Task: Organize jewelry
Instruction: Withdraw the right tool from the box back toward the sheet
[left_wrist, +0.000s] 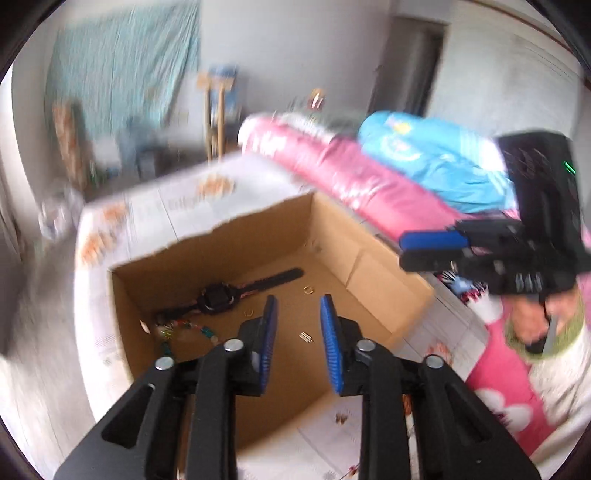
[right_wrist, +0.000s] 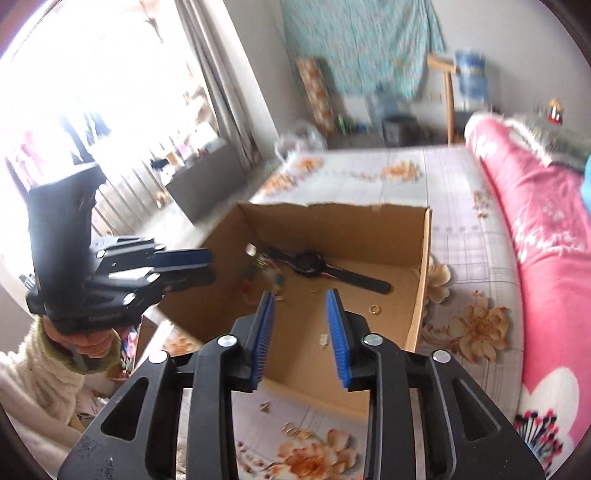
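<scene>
Cardboard box (left_wrist: 388, 284) on the bed (right_wrist: 458, 192) collects the watch (left_wrist: 221, 295) and rings; left gripper (left_wrist: 297, 343) and right gripper (right_wrist: 301, 332) hover, jaws parted, empty

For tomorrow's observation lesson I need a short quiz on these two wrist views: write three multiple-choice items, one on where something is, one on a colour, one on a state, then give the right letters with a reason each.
1. Where does the black watch lie?
A. on the floor of the cardboard box
B. on the pink quilt
C. between a gripper's fingers

2. What colour are the pads on the gripper fingers?
A. red
B. blue
C. white

3. What is the state of the left gripper and the right gripper?
A. both shut on a ring
B. the left one shut on the watch
C. both open, with nothing held

Answers:
1 A, the watch is stretched out across the box floor among small gold rings.
2 B, blue ribbed pads show in both wrist views.
3 C, each view shows a clear gap between the pads and only the box behind it.
</scene>
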